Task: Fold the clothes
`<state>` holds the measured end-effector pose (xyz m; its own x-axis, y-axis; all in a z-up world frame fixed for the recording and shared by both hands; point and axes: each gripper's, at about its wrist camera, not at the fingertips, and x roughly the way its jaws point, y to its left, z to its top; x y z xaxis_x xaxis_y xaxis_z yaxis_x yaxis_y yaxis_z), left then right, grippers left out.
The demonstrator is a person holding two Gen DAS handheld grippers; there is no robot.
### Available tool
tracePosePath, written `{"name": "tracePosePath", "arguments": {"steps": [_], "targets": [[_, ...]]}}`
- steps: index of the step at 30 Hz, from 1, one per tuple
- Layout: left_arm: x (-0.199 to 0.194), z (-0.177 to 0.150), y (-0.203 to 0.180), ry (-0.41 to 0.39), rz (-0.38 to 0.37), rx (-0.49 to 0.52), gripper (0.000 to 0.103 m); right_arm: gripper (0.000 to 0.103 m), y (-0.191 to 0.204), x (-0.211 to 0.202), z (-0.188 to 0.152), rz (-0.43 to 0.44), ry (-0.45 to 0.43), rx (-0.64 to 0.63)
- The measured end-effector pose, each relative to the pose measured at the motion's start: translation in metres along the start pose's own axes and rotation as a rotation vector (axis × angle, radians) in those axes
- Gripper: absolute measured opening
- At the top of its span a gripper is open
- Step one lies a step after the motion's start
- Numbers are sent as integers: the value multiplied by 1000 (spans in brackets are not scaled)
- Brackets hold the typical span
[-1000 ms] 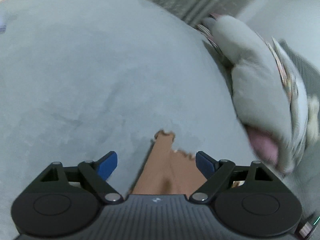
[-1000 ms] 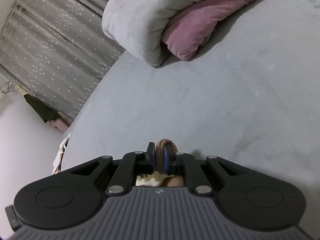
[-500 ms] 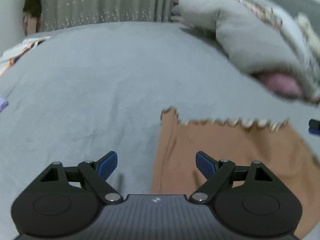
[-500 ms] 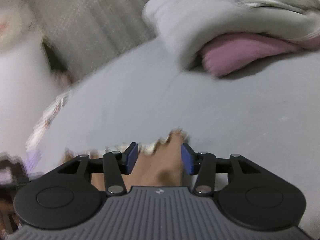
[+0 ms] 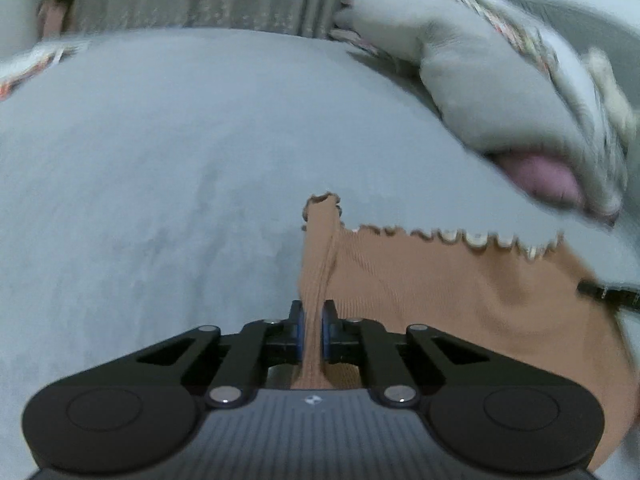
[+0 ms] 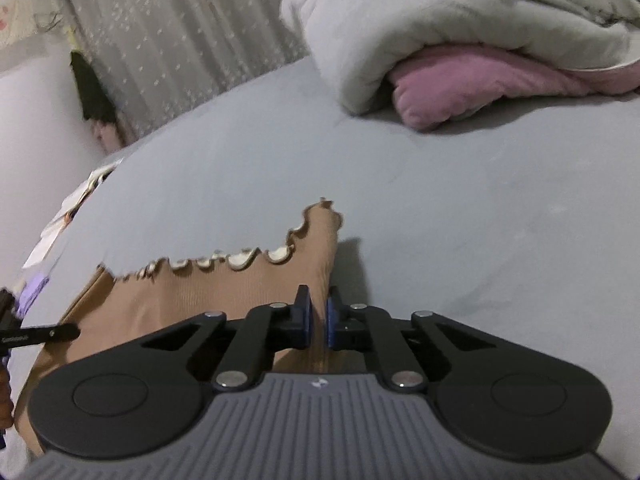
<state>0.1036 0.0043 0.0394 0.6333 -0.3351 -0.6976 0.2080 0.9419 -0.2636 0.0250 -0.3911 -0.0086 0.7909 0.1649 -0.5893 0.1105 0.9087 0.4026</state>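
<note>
- The bed [image 5: 168,168], covered with a plain grey-blue sheet, fills most of both views; the garment lies on it, in front of the two grippers.
- A rolled grey duvet [image 6: 400,40] with a pink blanket [image 6: 472,80] inside it lies at the far right part of the bed, well apart from the garment; in the left wrist view it is blurred.
- A grey dotted curtain [image 6: 180,32] hangs behind the bed.
- The brown ribbed garment [image 5: 440,292] is stretched between the two grippers. Its far edge is wavy, like a ruffle, with a pale cream inner side [image 6: 240,260] showing along it. The cloth near each gripper is gathered into a narrow fold.
- The left gripper [image 5: 311,330] has its blue pads pressed on the left gathered edge of the garment.
- The right gripper [image 6: 316,322] pinches the right edge in the same way; a narrow strip of cloth passes between its pads.
- The near part of the garment is hidden under the gripper bodies, so its full shape I cannot tell.
- Some dark thing [image 6: 92,92] beside the curtain and patterned paper or cloth [image 6: 68,216] at the bed's left edge are too unclear to name.
</note>
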Motion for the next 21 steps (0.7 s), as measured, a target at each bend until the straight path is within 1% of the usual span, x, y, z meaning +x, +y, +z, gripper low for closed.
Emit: {"name": "tracePosePath", "arguments": {"steps": [3,5,6,8,11,12,14,15,16,17,18,19,21], "targets": [[-4,-4,23,-17,-33,-161,6,10,-2,14,-1,-30,40,-29],[-4,-6,30,-31,-49,-236,6,10,-6,25,-1,-47,53,-31],[-4,-7,33,-42,-55,-276,6,11,-9,26,0,-46,46,-16],[-7,-6,34,-52,-55,-288,6,11,-13,27,3,-63,34,-12],[-13,-3,35,-59,-70,-310,8,16,-8,26,3,-105,29,-68],[-14,-3,37,-58,-78,-311,8,21,-6,23,3,-129,19,-85],[-25,2,36,-78,-68,-294,9,21,-6,10,6,-213,-39,-97],[-35,7,33,-104,-26,-264,10,21,-6,2,8,-243,-69,-94],[-49,12,28,-144,25,-216,12,21,-7,-5,11,-244,-93,-79],[-55,14,26,-160,40,-194,18,22,-6,-8,13,-226,-103,-74],[-61,16,18,-180,42,-148,21,23,-2,-16,16,-178,-121,-68],[-64,18,3,-184,27,-78,22,24,5,-20,18,-128,-120,-76],[-60,15,-18,-160,-2,-1,27,27,30,-13,15,-25,-44,-148]]}}
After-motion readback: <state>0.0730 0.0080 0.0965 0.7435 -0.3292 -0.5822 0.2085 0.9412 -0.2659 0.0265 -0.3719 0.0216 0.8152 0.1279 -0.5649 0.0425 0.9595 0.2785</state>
